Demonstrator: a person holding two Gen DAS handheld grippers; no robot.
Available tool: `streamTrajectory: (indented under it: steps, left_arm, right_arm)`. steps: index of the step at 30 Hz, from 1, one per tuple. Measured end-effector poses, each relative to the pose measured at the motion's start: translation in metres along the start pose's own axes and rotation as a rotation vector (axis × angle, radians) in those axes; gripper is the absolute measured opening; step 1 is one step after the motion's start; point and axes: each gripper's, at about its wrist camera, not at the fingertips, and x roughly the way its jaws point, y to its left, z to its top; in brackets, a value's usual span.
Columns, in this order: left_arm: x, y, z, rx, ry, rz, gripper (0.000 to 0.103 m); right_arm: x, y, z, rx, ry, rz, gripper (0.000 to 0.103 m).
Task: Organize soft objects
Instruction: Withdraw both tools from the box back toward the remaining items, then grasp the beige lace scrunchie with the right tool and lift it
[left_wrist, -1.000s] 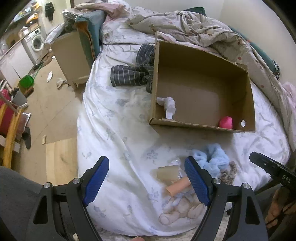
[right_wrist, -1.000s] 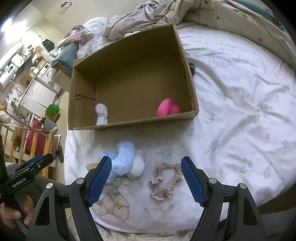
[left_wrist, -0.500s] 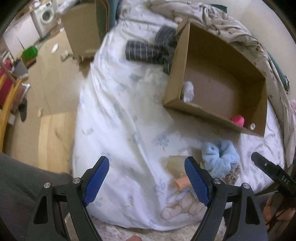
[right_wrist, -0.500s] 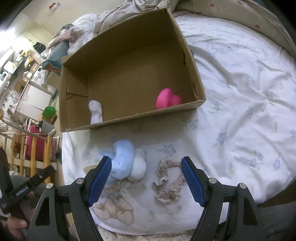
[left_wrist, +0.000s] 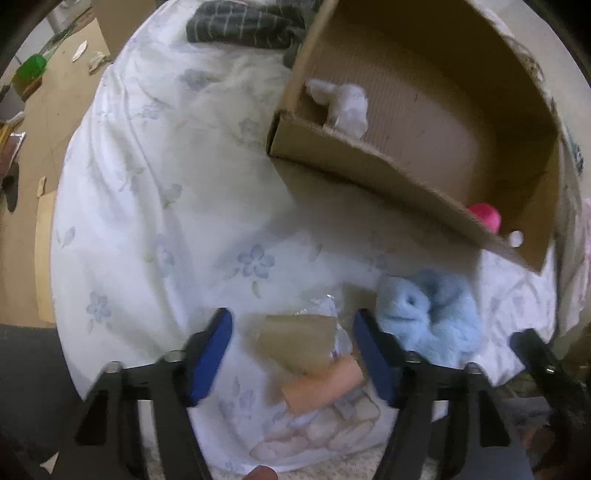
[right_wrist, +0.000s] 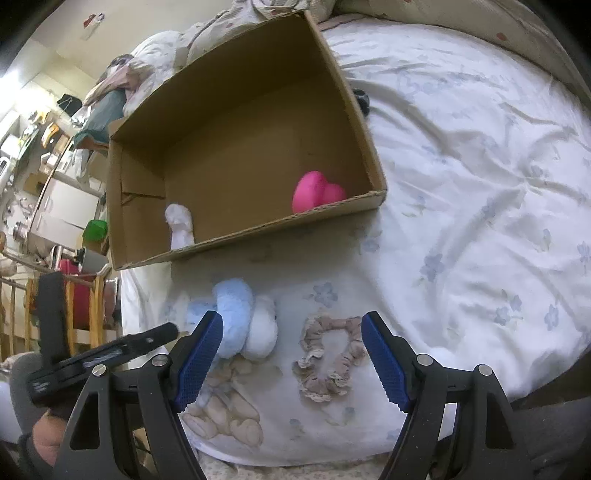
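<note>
Since a second ago the left claw (left_wrist: 291, 350) has dropped closer to the bed (left_wrist: 177, 177), so the small tan packet (left_wrist: 295, 345) and the peach tube (left_wrist: 321, 389) now sit between its spread blue pads (left_wrist: 208, 356); it holds nothing. The packet and tube lie touching each other near the bed's front edge, over a teddy-bear print on the sheet.

Just beside that claw's right pad lies the fluffy blue scrunchie (left_wrist: 430, 314), clear of the cardboard box (left_wrist: 354, 162) behind it. From the right wrist view the blue scrunchie (right_wrist: 232, 317) rests against a white fluffy scrunchie (right_wrist: 262, 332), and a beige frilled scrunchie (right_wrist: 330, 360) lies apart from them, between the pads (right_wrist: 384, 363) of the right claw (right_wrist: 291, 363). That claw is wide open and empty, above the front edge of the bed.

The open box (right_wrist: 236, 243) sits further back on the bed. Inside it a pink heart-shaped toy (right_wrist: 316, 190) lies against the near wall by the right corner, and a white sock (right_wrist: 179, 225) lies by the left corner.
</note>
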Motion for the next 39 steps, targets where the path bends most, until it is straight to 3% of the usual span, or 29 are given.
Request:
streamTrajectory:
  steps: [4, 9, 16, 20, 26, 32, 39]
  left_arm:
    - [0.011, -0.003, 0.0, -0.003, 0.023, -0.021, 0.036]
    - [0.006, -0.005, -0.001, 0.016, 0.012, -0.034, 0.011]
    - [-0.011, 0.016, 0.002, -0.027, -0.044, -0.032, 0.01]
    - [-0.024, 0.026, 0.005, -0.043, -0.096, 0.012, 0.009]
    - [-0.065, 0.035, 0.0, -0.035, -0.156, -0.062, 0.008]
    - [-0.096, 0.035, -0.014, 0.02, -0.189, -0.08, 0.008]
    - [-0.09, 0.028, -0.02, 0.036, -0.202, -0.059, 0.008]
  right_arm:
    - [-0.001, -0.004, 0.0, 0.019, -0.001, 0.006, 0.082]
    - [0.0, -0.003, 0.0, 0.013, 0.004, 0.005, 0.082]
    - [0.0, -0.005, 0.001, 0.019, 0.002, -0.001, 0.082]
    - [0.0, -0.005, 0.001, 0.017, 0.004, -0.01, 0.082]
    - [-0.003, -0.019, 0.0, 0.056, 0.007, -0.011, 0.082]
    - [0.022, -0.04, -0.008, 0.127, 0.136, -0.048, 0.082]
    - [0.059, -0.011, -0.018, -0.047, 0.237, -0.165, 0.082]
